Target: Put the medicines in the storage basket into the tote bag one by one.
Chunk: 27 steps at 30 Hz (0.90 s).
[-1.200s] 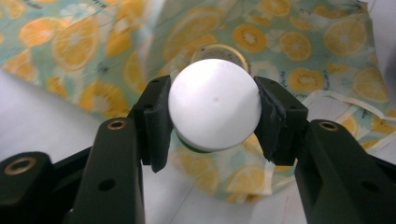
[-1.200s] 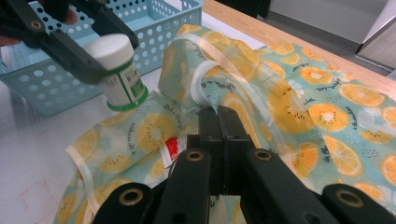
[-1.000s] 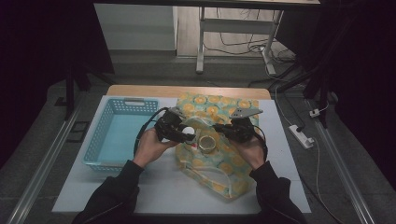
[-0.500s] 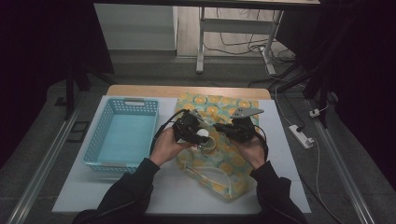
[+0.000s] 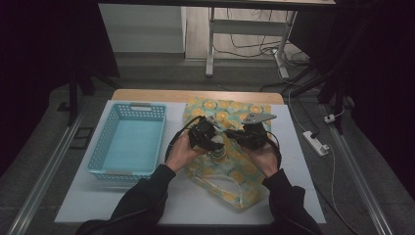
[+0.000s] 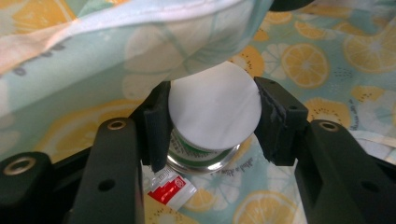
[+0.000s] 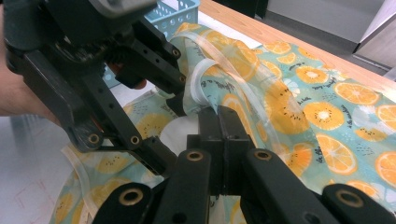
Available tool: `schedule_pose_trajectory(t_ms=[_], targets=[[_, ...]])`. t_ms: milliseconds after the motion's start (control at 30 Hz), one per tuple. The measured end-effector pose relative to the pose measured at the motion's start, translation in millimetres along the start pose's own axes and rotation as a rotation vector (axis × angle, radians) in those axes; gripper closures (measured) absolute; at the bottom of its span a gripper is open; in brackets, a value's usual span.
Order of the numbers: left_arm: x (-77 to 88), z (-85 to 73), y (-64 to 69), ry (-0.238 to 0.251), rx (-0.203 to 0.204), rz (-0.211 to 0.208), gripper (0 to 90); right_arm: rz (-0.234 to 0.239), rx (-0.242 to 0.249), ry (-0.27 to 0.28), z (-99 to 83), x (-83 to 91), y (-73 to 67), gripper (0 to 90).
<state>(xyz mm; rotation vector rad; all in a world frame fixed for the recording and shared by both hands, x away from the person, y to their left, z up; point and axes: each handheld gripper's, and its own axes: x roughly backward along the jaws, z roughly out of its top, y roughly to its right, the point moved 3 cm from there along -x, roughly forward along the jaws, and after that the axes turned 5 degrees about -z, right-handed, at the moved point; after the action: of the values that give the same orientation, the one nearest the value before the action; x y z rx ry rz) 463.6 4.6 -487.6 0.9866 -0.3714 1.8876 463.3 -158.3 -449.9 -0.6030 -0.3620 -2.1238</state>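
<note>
1. Jar (image 6: 212, 121), white-lidded with a green label, sits clamped between the pads of the left claw (image 6: 212, 119), right at the mouth of the lemon-print bag (image 5: 235, 171).
2. Since a second ago the left claw has carried it rightward and a little down, away from the blue basket (image 5: 128, 139) and up to the bag.
3. Right claw (image 7: 219, 140) has its jaws together, apparently pinching the bag's rim, and has kept still; this lifts the fabric above the jar.
4. Judged from this, the jar is about to go inside; the opening looks just wide enough.
5. Bag lies flat on the counter (image 5: 122, 205), beside the basket; a small red sachet (image 6: 170, 189) lies under the jar.
</note>
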Motion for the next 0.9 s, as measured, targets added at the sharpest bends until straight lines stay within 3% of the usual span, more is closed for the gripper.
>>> schedule_pose_trajectory(t_ms=[233,467,633,900], targets=[[-9.4,-0.5,-2.8,-0.010,0.003,0.011,50.2,-0.001,0.001,0.000,-0.2,-0.4,0.2,90.0],[-11.3,-1.6,-4.4,0.013,0.012,0.012,48.8,0.002,0.002,0.000,-0.4,-0.5,0.7,90.0],[-3.0,0.1,-3.0,0.033,0.027,-0.004,35.8,0.004,0.001,0.000,-0.8,-1.0,0.3,90.0],[12.7,-4.4,6.5,0.051,0.002,-0.015,18.1,0.007,0.000,0.005,0.4,0.2,-0.5,90.0]])
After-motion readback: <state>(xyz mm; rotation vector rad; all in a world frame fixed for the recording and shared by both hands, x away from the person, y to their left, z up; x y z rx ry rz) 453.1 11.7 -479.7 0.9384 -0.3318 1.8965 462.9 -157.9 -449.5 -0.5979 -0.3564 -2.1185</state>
